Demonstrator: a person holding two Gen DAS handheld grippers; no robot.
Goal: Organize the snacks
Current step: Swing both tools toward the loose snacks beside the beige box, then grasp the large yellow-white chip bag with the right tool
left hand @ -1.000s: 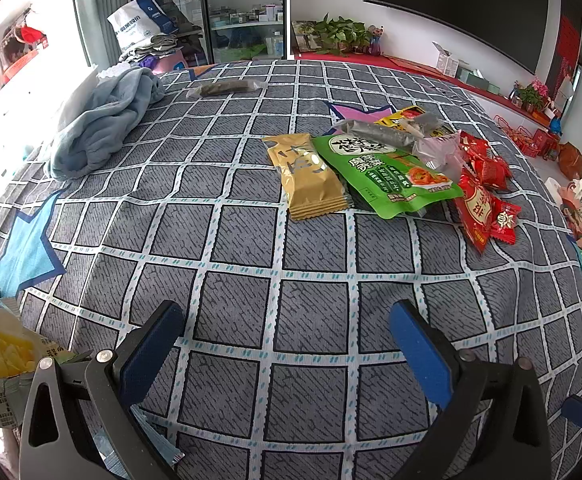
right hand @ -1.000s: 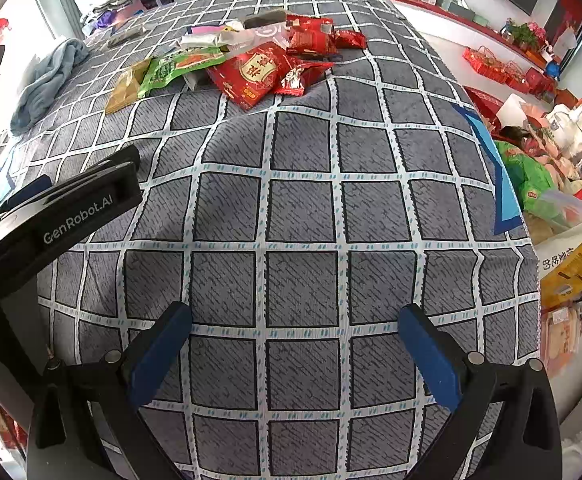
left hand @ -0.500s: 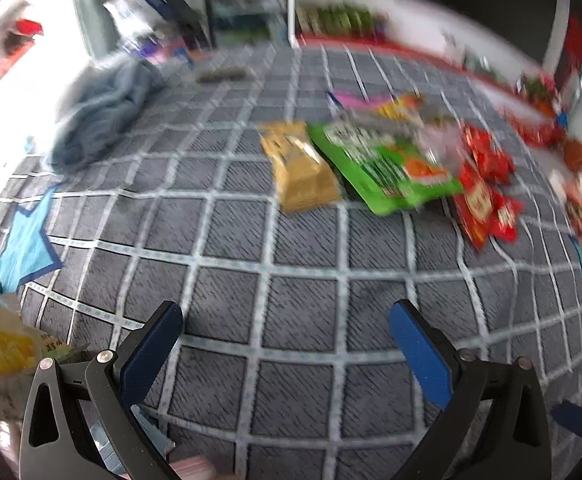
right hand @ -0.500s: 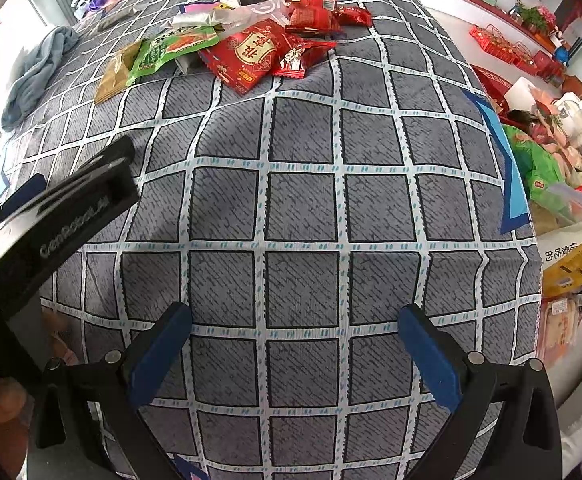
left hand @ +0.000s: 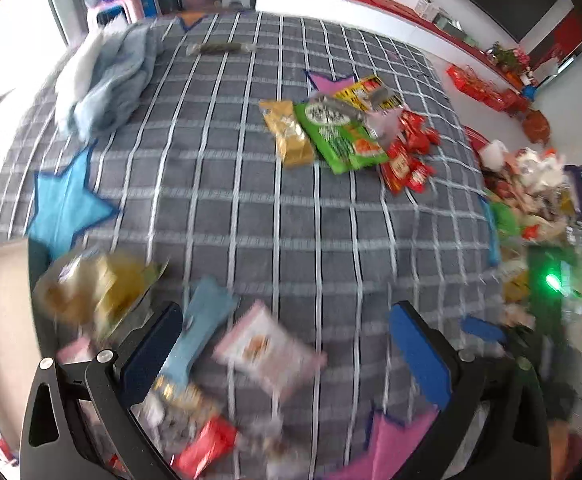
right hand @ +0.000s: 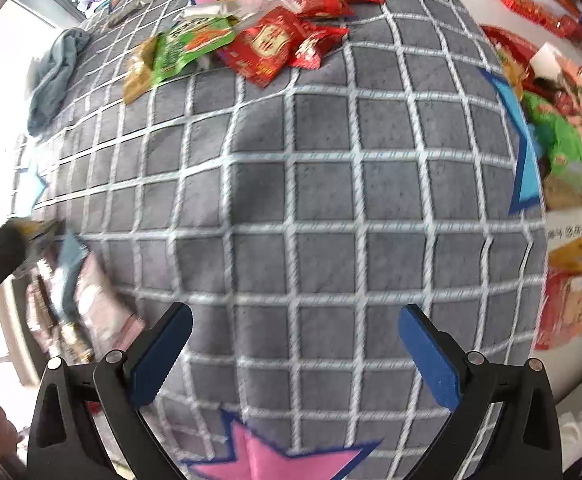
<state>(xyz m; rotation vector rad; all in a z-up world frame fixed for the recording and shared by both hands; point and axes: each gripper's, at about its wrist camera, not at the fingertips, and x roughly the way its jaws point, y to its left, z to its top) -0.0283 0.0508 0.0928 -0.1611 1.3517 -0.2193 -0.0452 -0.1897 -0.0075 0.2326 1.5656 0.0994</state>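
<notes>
Grey checked cloth (right hand: 331, 208) with white grid lines, blue and pink star patches; covers the table.

Snack cluster, far side: gold packet (left hand: 289, 134), green packet (left hand: 341, 140), red packets (left hand: 405, 160), touching or overlapping one another.

Near-left heap, blurred: pink-white packet (left hand: 269, 350), pale blue packet (left hand: 197, 332), yellow bag (left hand: 95, 284).

Light blue towel (left hand: 105, 80), far left, well apart from the snacks.

Left claw (left hand: 287, 352): spread wide, holding nothing, over the near-left heap.

Right claw (right hand: 295, 354): spread wide, holding nothing, above bare cloth.
</notes>
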